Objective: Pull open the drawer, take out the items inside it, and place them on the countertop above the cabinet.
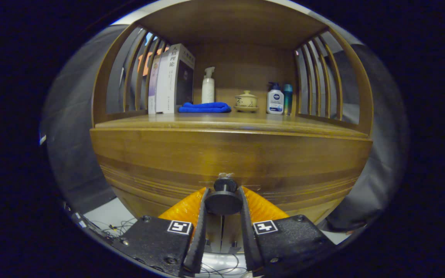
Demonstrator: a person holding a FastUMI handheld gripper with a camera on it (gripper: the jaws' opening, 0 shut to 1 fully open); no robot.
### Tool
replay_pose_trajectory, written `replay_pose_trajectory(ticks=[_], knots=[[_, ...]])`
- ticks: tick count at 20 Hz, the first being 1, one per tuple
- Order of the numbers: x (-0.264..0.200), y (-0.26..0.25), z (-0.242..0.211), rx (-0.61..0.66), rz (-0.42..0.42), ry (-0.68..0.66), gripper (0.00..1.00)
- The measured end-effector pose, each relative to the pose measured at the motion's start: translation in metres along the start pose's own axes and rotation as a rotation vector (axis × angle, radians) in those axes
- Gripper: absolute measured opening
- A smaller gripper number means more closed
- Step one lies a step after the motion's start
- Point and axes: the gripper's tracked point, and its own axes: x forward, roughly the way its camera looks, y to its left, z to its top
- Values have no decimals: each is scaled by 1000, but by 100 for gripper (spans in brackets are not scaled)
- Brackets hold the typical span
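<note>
In the gripper view, a wooden cabinet [230,162] is seen straight ahead and close. Its drawer front [284,162] spans the width of the cabinet and is closed, flush with the body. A round black knob [224,200] projects from the middle of the drawer front, low down. The gripper [224,202] is closed on this knob: its two fingers [200,216], black with orange backing, are pressed against the knob's left and right sides, with the knob held between them.

Above the drawer, the countertop [245,120] is seen as a wooden shelf enclosed by slatted sides and a solid back. On it, at the far left, books [170,81] are stood upright. Just beside them a folded blue cloth [204,107] is laid flat. Behind the cloth a white pump bottle [208,85] is stood. Right of centre a small lidded cup [246,101] is set on a saucer. Further right, a white and blue pump bottle [275,99] is stood touching or just beside a slim teal bottle [287,99].

Below the gripper, thin wires [114,226] are seen lying on a pale floor [106,214].
</note>
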Motion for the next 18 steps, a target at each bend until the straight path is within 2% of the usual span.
replay_pose_trajectory(ticks=[5,11,18], knots=[[-1,-2,0,-31,0,-3,37],[-10,1,-4,-40,3,14,36],[-49,4,-17,-36,22,12,36]])
